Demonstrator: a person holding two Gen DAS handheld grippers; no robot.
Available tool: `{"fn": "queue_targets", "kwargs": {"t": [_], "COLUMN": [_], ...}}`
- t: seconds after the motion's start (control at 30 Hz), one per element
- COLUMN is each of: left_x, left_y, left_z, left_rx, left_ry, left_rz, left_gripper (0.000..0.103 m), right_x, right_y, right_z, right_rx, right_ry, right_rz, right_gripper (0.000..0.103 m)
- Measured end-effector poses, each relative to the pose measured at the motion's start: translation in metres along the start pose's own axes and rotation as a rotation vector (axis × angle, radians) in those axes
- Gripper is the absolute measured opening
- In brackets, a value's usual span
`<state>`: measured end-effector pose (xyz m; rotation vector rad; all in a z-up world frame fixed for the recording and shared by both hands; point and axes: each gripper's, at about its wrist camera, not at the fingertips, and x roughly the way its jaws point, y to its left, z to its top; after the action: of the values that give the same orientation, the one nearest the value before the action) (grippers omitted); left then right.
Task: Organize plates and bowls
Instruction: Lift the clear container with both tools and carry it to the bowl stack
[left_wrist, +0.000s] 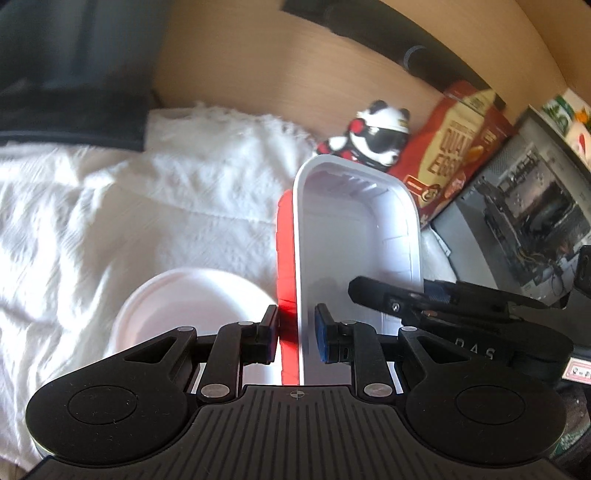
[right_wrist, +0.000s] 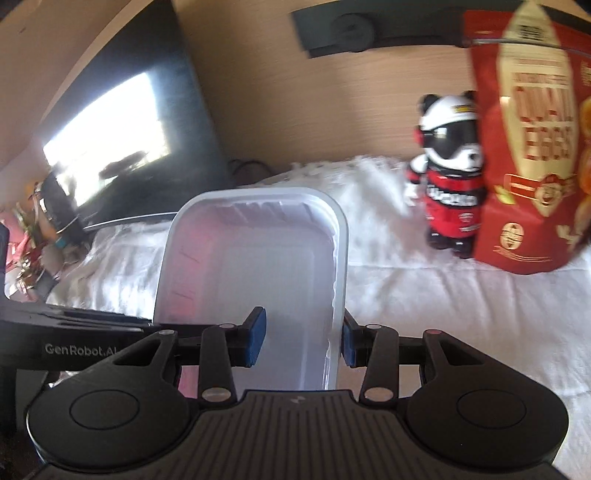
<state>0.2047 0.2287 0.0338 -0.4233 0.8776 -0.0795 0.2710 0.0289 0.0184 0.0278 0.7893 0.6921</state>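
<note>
White rectangular plastic tray (left_wrist: 354, 236): near end hidden behind the left gripper body; red outer wall only partly visible. Round white plastic bowl (left_wrist: 192, 306): lower rim concealed by the linkage. Red quail-egg pouch (right_wrist: 532, 140): cut off at right edge, lettering blurred. Panda figurine (right_wrist: 448, 173): blurred.

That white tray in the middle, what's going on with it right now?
A person with two handheld grippers has both on the rectangular white tray, whose outside is red. The left gripper straddles its left wall and the right gripper straddles its right wall; neither looks fully clamped. A round white bowl sits on the white cloth beside it, with a panda figurine behind.
</note>
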Motion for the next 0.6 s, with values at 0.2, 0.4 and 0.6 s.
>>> {"fn": "queue_targets", "kwargs": {"t": [0.2, 0.4, 0.6], "left_x": [-0.017, 0.001, 0.019], "left_y": [0.045, 0.078, 0.099], "left_z": [-0.003, -0.011, -0.012], "left_rx": [-0.078, -0.148, -0.199], "left_ry": [0.04, 0.11, 0.142], "left_rz": [-0.009, 0.007, -0.011], "left_gripper": [0.022, 0.024, 0.025], "right_x": [0.018, 0.047, 0.076], "right_y": [0.039, 0.063, 0.057], "right_z": [0.004, -0.009, -0.025], "right_rx": [-0.018, -0.039, -0.009], "right_ry": [0.034, 0.109, 0.184], "right_rz": [0.067, 0.059, 0.03], "right_gripper": [0.042, 0.042, 0.042]}}
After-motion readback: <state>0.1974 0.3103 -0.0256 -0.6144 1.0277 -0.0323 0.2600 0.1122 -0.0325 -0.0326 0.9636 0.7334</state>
